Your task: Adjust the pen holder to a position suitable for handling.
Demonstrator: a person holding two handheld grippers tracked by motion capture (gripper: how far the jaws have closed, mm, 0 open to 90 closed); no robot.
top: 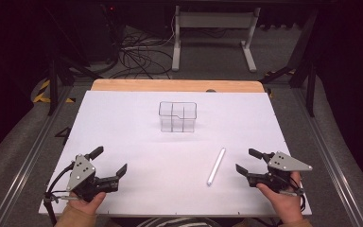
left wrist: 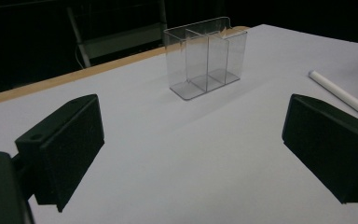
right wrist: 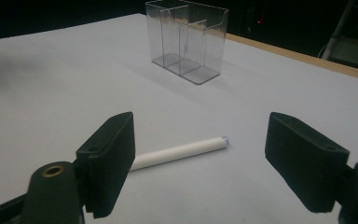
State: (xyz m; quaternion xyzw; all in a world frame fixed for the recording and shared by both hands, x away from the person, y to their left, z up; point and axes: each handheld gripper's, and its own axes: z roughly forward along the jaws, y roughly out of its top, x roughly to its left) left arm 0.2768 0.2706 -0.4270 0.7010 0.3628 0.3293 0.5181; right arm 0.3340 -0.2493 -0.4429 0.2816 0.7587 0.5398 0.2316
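Two grippers, both at near edge of white table (top: 123,118). Left gripper (top: 111,163) near left corner, jaws spread wide, nothing between them. Right gripper (top: 247,161) near right corner, jaws likewise spread, empty. One white tube (top: 216,166) lies flat on table just left of right gripper, untouched, slanting from near-left to far-right. One clear plastic organizer (top: 177,116) stands upright at far centre, three compartments visible, well apart from tube and both grippers.
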